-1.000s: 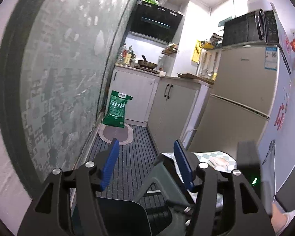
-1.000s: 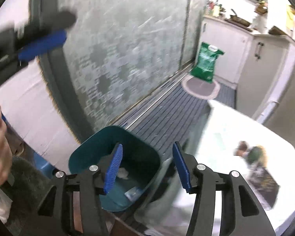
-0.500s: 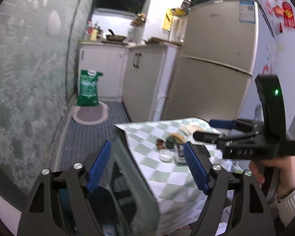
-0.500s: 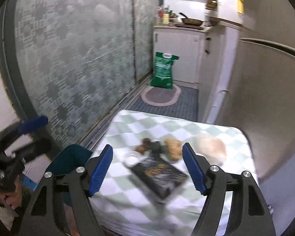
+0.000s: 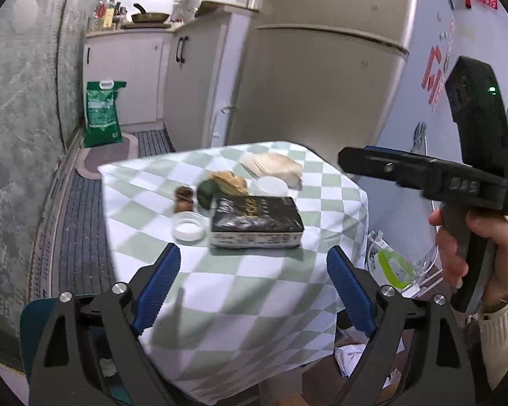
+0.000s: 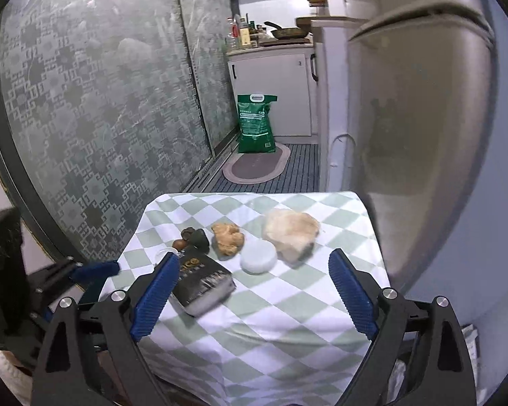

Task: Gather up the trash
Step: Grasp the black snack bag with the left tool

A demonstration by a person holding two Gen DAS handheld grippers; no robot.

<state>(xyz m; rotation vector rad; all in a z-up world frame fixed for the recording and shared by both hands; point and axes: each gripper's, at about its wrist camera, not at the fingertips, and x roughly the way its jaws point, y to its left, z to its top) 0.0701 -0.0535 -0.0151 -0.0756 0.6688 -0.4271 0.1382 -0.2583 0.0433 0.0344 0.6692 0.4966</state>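
A small table with a green-and-white checked cloth [image 5: 227,291] [image 6: 288,308] holds a crumpled pale paper wad [image 5: 274,165] [image 6: 291,231], a crumpled brown wad [image 5: 230,182] [image 6: 227,238], a white round lid [image 5: 271,186] [image 6: 258,260], a clear round dish [image 5: 188,228], a dark green lump [image 5: 206,193] [image 6: 199,239], a small brown piece [image 5: 183,198] and a black book [image 5: 255,221] [image 6: 199,282]. A teal bin [image 5: 37,314] stands left of the table. My left gripper [image 5: 254,291] is open and empty over the near edge. My right gripper [image 6: 254,299] is open and empty above the cloth.
A beige fridge [image 5: 321,67] stands behind the table. A patterned glass door [image 6: 84,118] runs along the left. A green sack [image 5: 103,113] and an oval mat [image 6: 254,165] lie on the kitchen floor. Bags and clutter [image 5: 393,267] sit low at the table's right.
Both grippers have swung from the bin and floor to face the table and come closer to it. Both stay open and empty.
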